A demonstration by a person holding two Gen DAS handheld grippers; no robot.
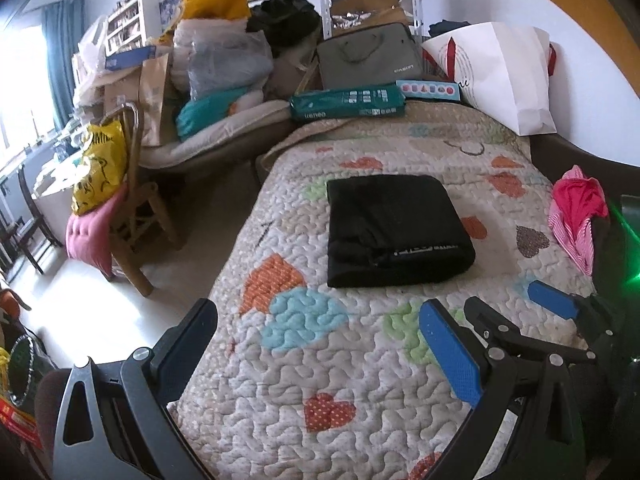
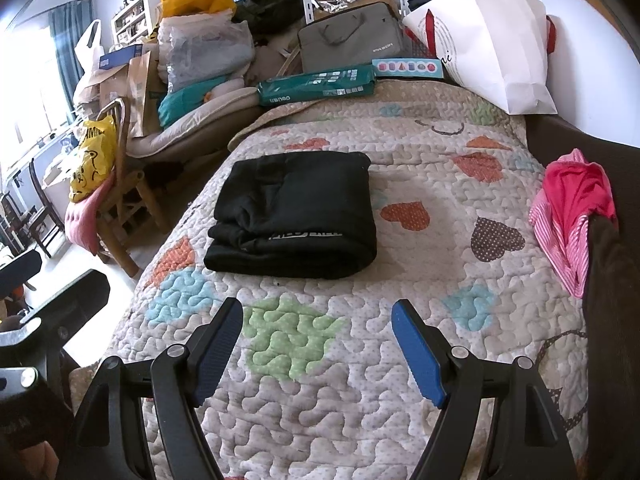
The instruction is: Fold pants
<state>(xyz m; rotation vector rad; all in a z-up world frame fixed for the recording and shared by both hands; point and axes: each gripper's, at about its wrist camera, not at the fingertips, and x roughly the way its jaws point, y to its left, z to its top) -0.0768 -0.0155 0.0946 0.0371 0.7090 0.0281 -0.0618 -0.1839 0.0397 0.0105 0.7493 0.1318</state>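
The black pants (image 1: 396,228) (image 2: 296,216) lie folded into a compact rectangle on the heart-patterned quilt (image 1: 352,364) (image 2: 400,264), with a strip of white lettering on the near fold. My left gripper (image 1: 320,340) hovers open over the quilt, short of the pants, with nothing between its fingers. My right gripper (image 2: 320,340) is open too, also on the near side of the pants and holding nothing. In the left wrist view the right gripper (image 1: 516,306) shows close by on the right. Neither gripper touches the pants.
A pink and striped garment (image 1: 576,212) (image 2: 572,208) lies at the quilt's right edge. A green box (image 1: 348,104) (image 2: 316,86), a grey bag and a white paper bag (image 1: 508,76) (image 2: 500,48) line the far end. A wooden chair (image 1: 132,208) with a yellow bag stands left of the bed.
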